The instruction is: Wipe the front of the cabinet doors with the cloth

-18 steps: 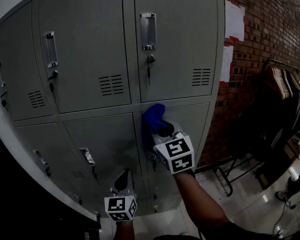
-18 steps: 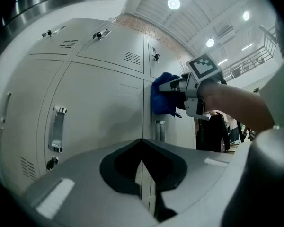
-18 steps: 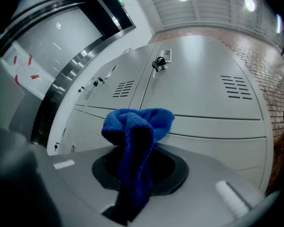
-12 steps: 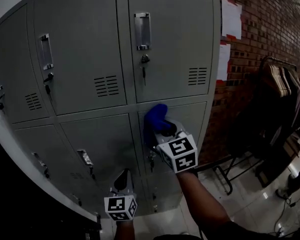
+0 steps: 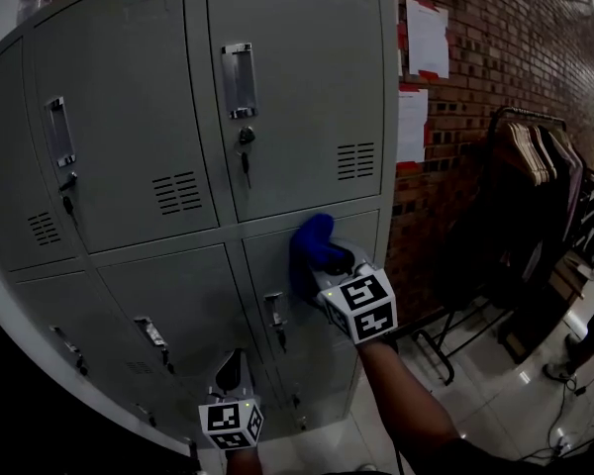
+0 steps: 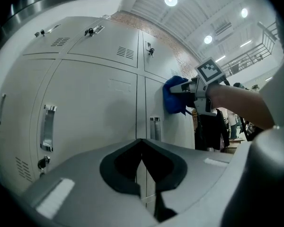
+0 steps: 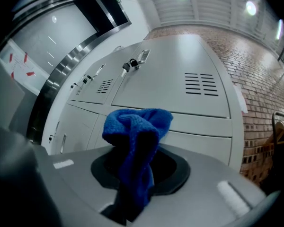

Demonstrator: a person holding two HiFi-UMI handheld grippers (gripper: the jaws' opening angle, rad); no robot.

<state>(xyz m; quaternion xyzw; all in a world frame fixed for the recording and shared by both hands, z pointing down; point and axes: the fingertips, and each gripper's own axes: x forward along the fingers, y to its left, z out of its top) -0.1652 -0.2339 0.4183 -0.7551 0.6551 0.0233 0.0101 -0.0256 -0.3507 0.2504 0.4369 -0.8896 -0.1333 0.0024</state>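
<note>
Right hand-held gripper point(image 5: 337, 265) pinches the blue cloth point(image 7: 137, 126) against a closed lower cabinet door point(image 5: 361, 240); left hand-held gripper point(image 6: 142, 174) has its jaws together, empty.

The head view looks down from high up at the grey locker cabinet point(image 5: 307, 97). The left gripper point(image 5: 234, 364) and right gripper point(image 5: 325, 262) show low in it. The left gripper view sits low and close to the doors, looking up. The blue cloth point(image 6: 174, 94) shows above and right of its jaws. The right gripper view looks past that cloth at the doors just ahead. All three views share the same grey doors.
</note>
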